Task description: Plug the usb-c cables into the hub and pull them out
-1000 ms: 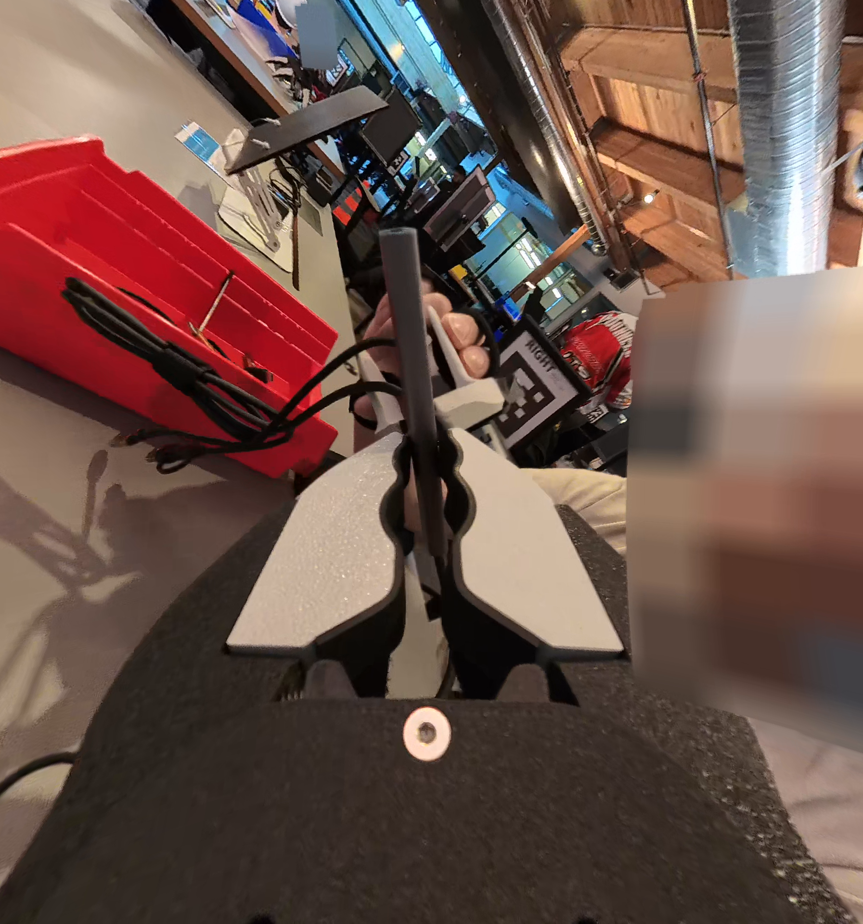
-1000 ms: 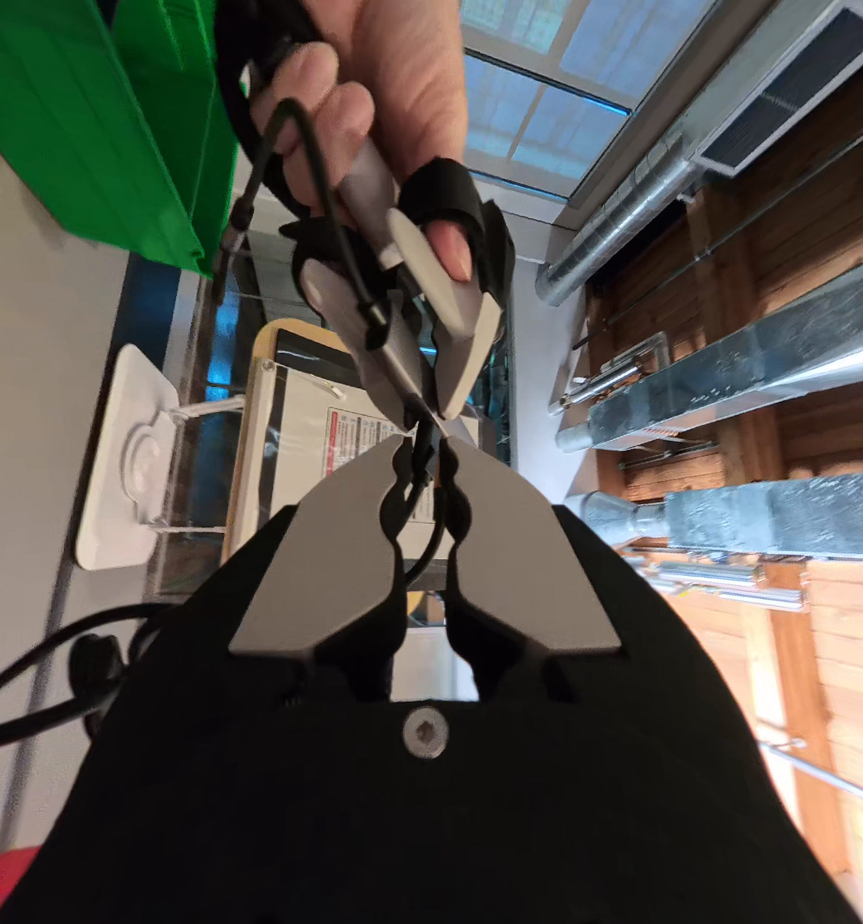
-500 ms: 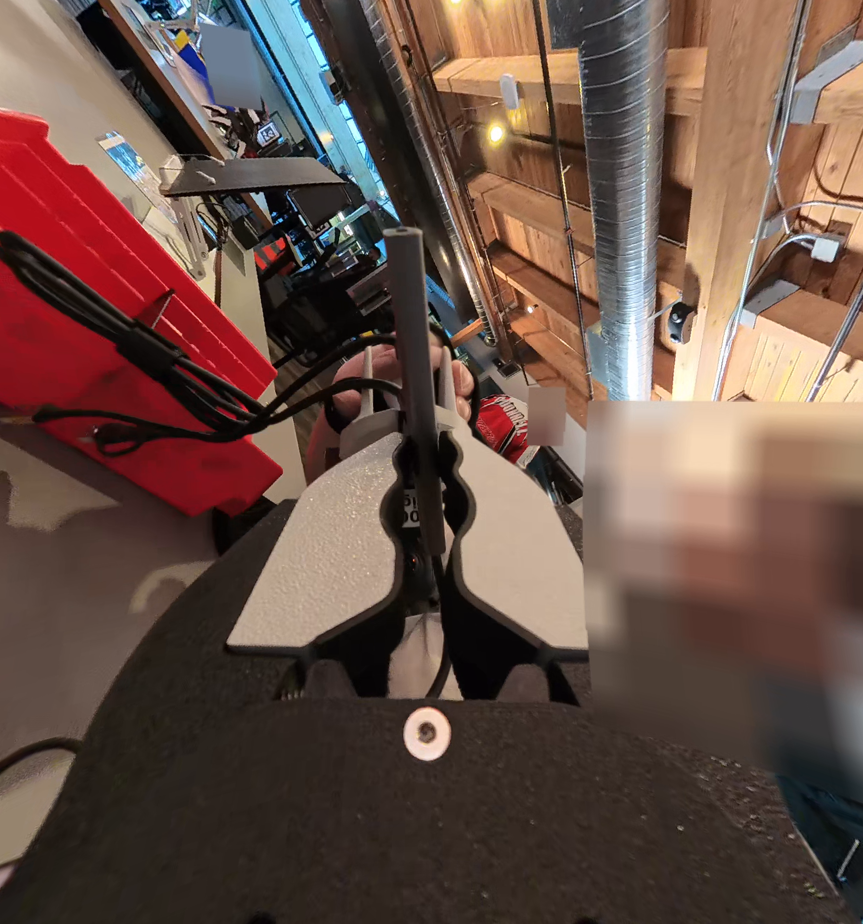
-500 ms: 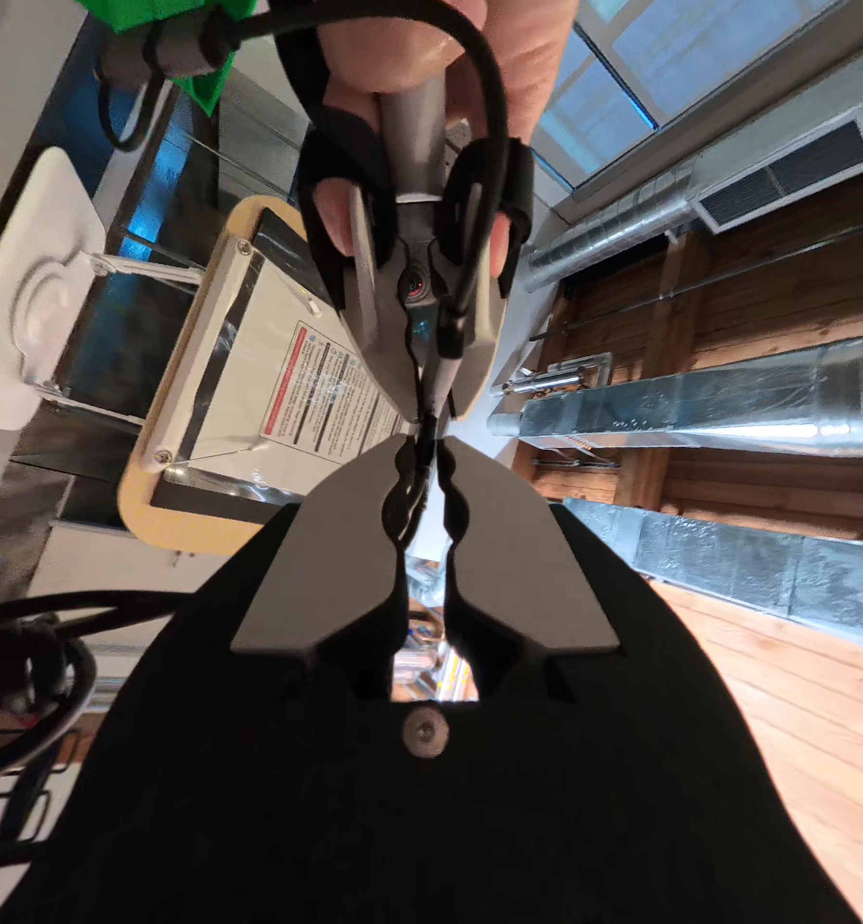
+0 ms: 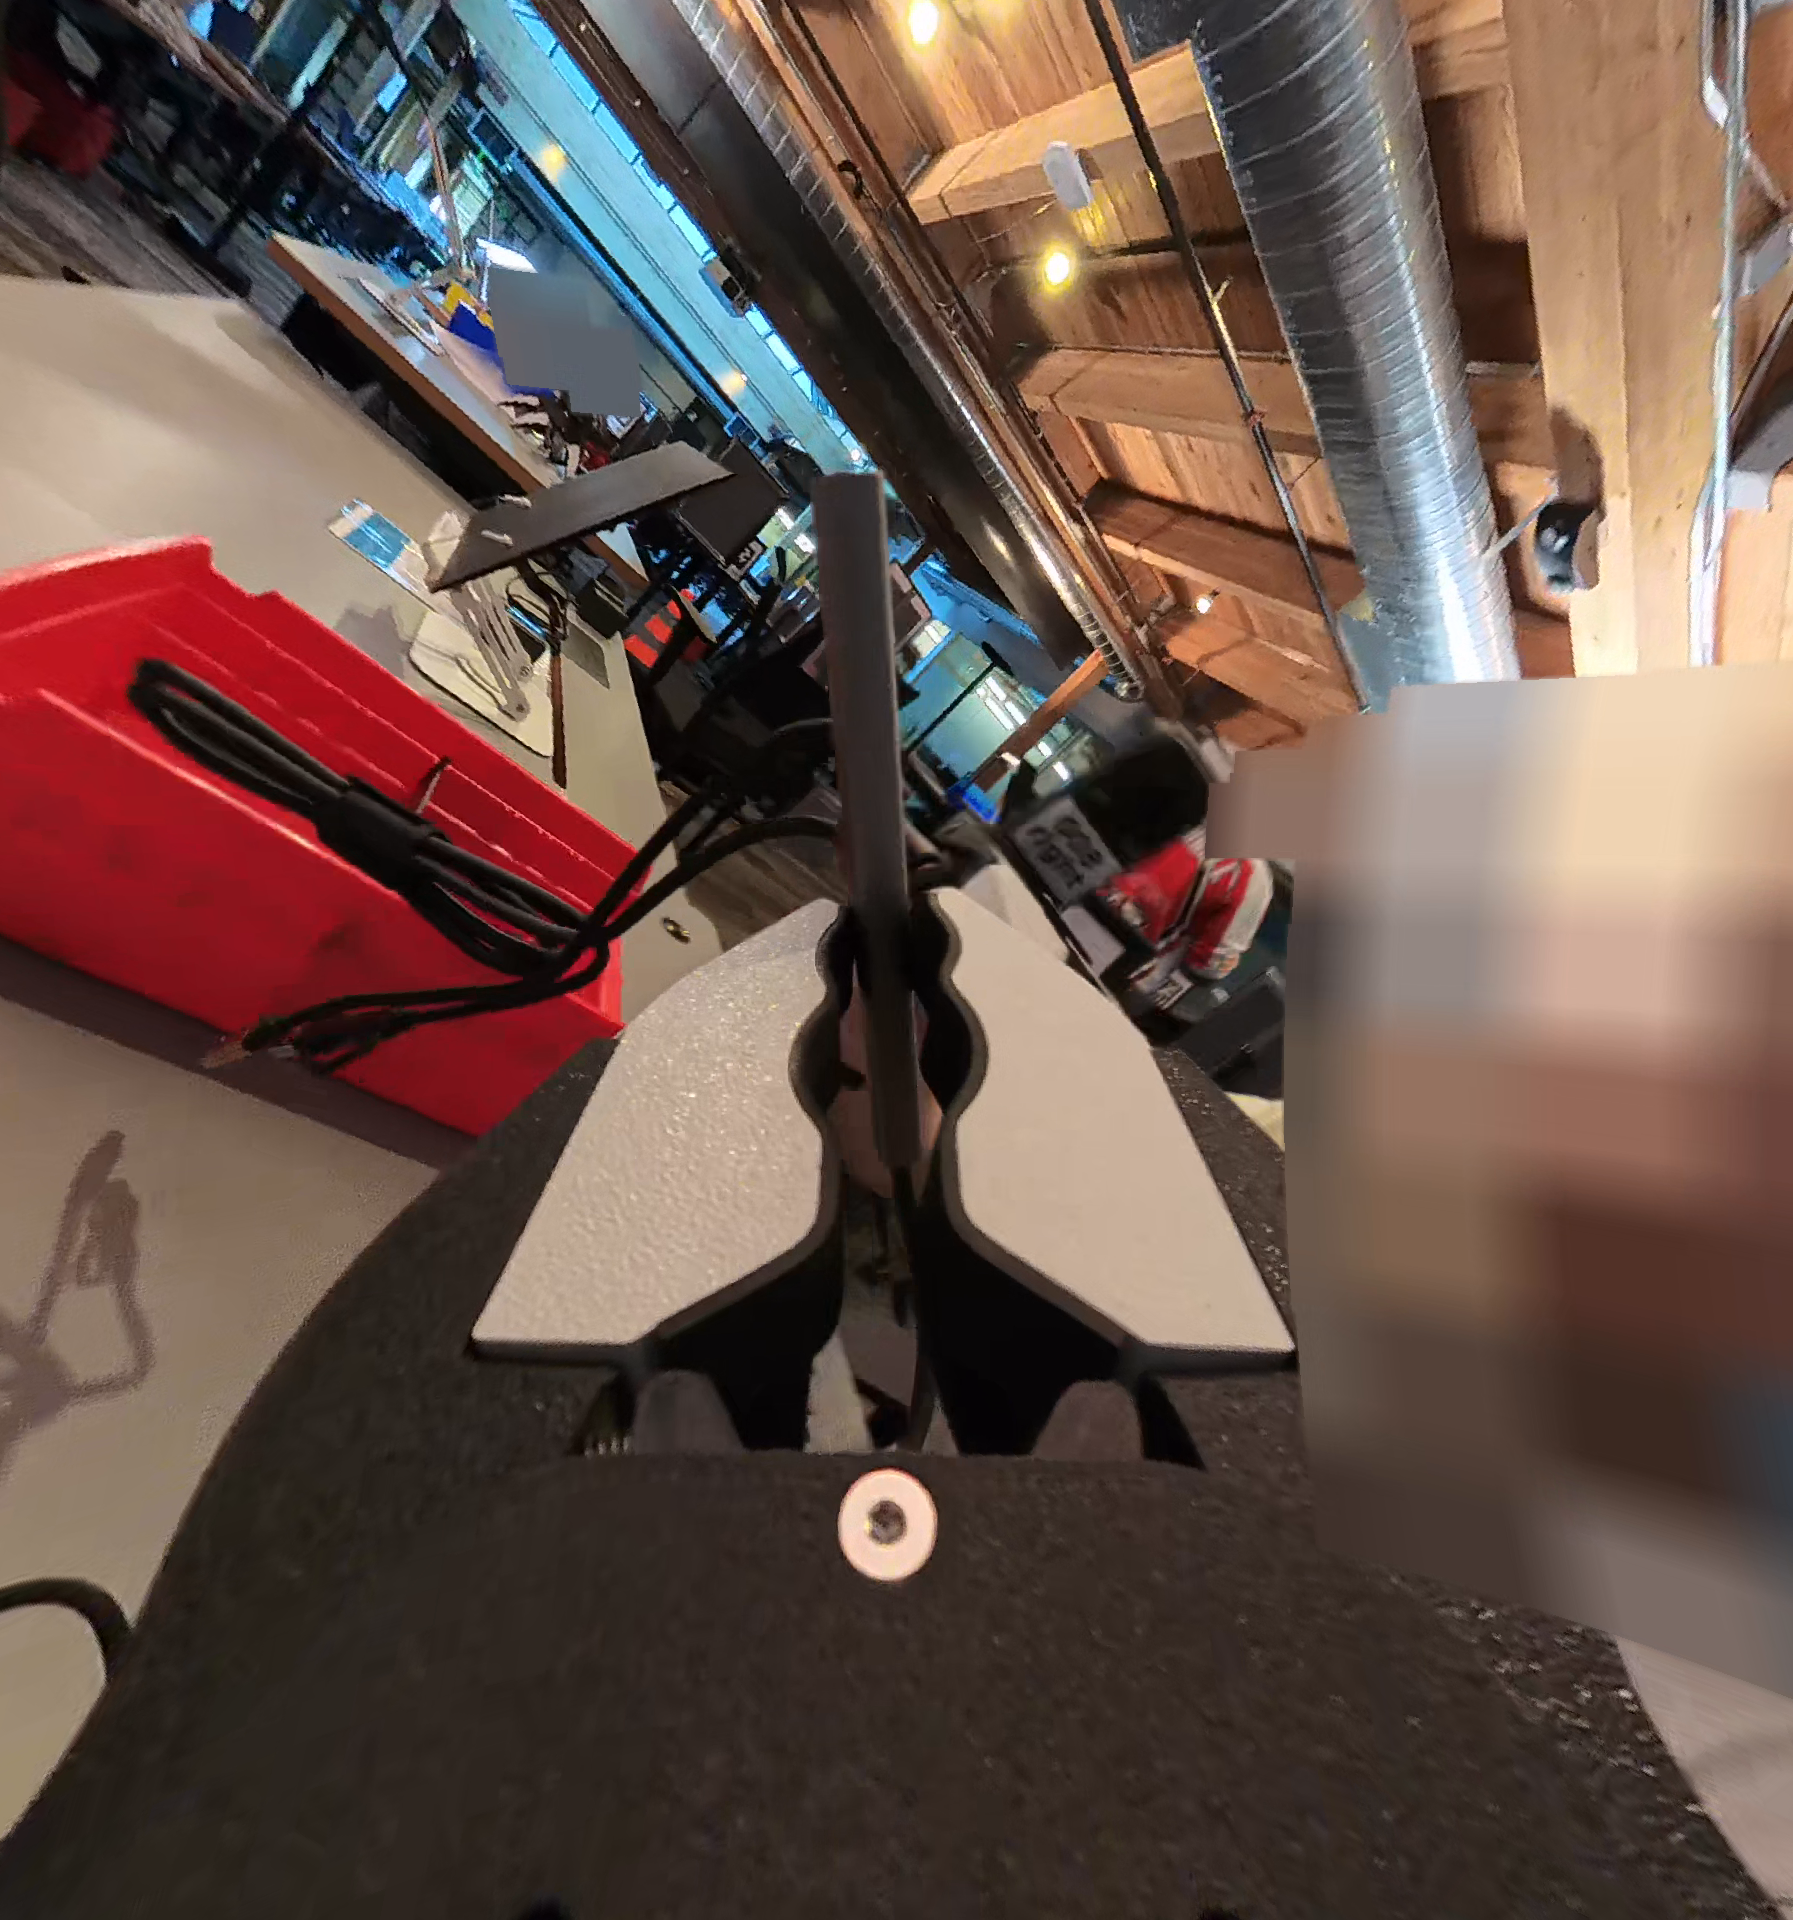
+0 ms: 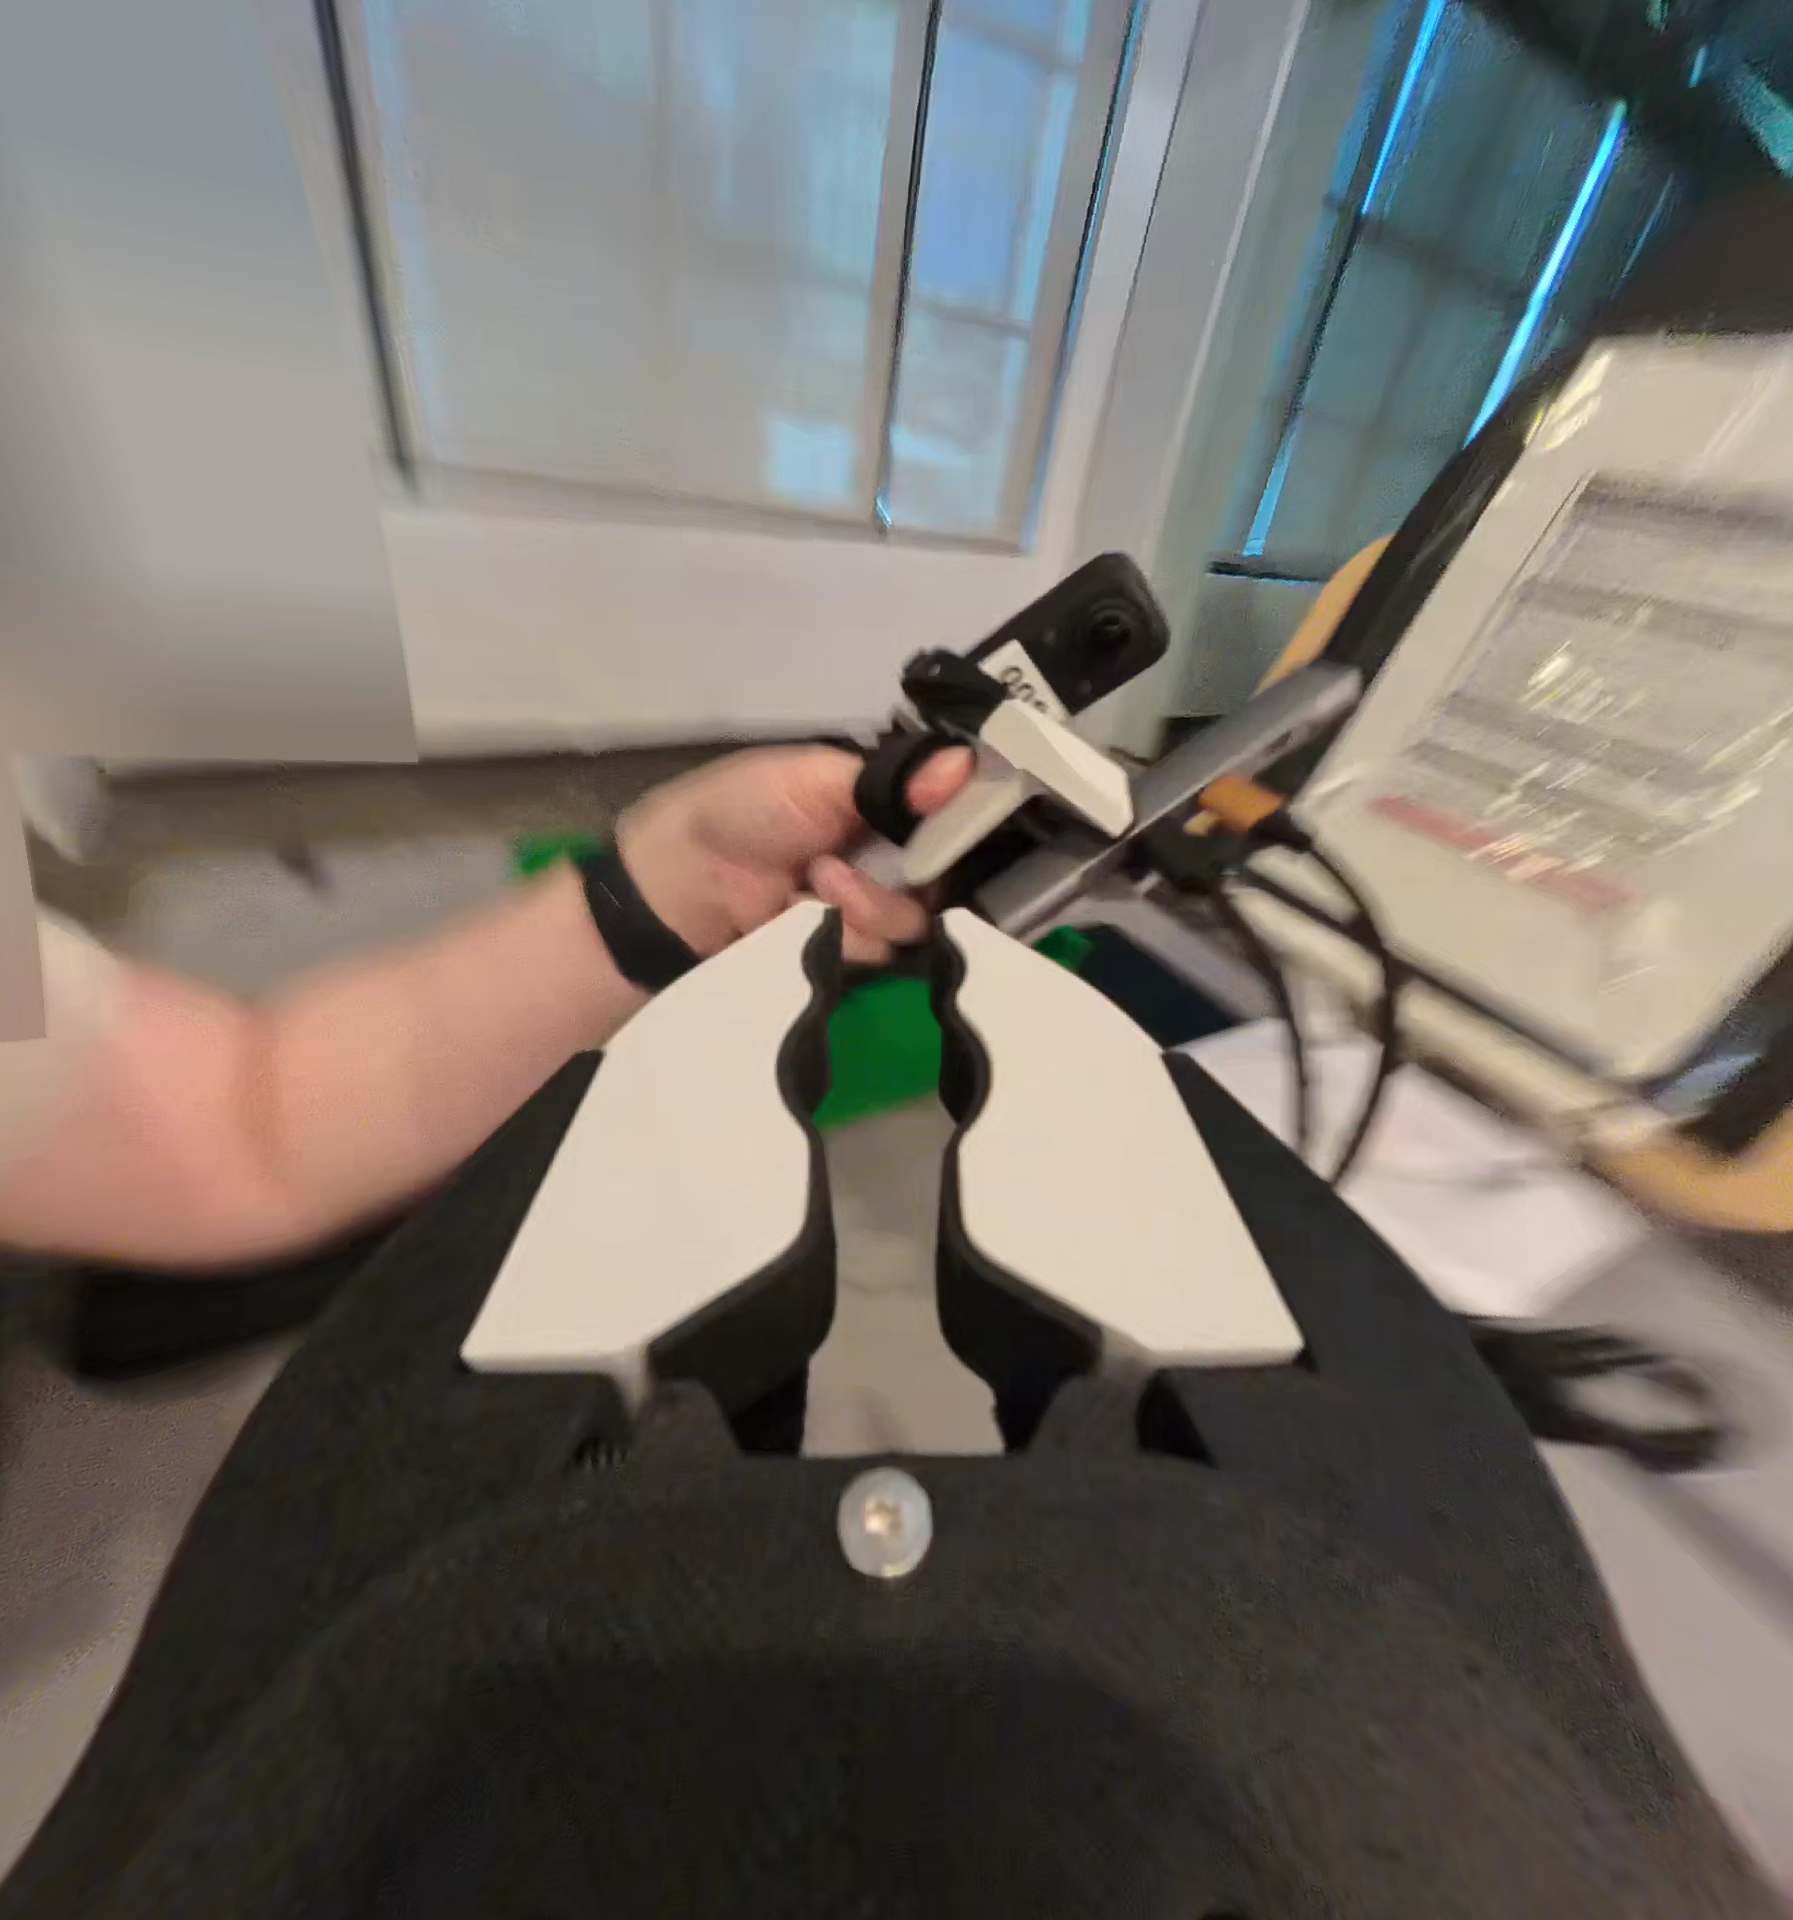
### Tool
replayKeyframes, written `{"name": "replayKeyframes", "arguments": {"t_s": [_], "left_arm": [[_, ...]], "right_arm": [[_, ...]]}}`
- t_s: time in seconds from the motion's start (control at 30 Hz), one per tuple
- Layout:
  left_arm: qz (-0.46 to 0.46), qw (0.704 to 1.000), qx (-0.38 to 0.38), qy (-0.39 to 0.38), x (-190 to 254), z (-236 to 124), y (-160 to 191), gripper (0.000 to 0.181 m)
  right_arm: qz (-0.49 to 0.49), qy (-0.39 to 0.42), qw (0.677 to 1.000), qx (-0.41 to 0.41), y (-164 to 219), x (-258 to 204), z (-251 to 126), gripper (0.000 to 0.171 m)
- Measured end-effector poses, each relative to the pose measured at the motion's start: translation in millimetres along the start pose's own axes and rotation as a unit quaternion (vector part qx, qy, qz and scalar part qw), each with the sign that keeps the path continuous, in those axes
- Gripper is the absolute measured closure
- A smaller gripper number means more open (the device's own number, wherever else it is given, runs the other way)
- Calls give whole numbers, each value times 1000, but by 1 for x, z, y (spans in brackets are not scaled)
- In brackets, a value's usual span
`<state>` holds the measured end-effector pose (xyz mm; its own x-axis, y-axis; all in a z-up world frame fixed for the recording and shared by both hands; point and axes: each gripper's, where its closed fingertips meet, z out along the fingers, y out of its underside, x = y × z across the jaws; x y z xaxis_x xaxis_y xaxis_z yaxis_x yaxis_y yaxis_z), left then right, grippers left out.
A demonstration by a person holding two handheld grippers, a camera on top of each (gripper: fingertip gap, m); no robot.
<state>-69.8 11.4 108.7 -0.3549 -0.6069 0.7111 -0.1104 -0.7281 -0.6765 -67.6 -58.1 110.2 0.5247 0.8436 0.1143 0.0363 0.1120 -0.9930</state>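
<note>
Wooden ceiling beams and a silver duct (image 5: 1359, 343) fill the background behind the hub (image 5: 864, 748), a slim dark grey bar standing up between the pads of the left gripper (image 5: 884, 1023), which is clamped on its lower end. Hub looks stiff, light, smooth, so prob slippery; best held low on its flat sides. Black usb-c cables (image 5: 404, 842) trail left over a red bin (image 5: 196, 831), soft and floppy; take them at the plug. Right gripper (image 6: 884, 1023) is slightly apart, empty, w/ the left hand (image 6: 767, 842) just beyond its tips
</note>
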Motion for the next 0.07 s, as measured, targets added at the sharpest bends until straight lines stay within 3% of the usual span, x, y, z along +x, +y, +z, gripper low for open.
{"name": "replayKeyframes", "arguments": {"t_s": [0.03, 0.07], "left_arm": [[23, 1000, -7, -3, 4, 1, 1, 171], [42, 999, -13, -6, 7, 1, 1, 171]], "right_arm": [[94, -10, 995, 40, -3, 4, 2, 150], [167, -5, 983, 76, -5, 14, 5, 148]]}}
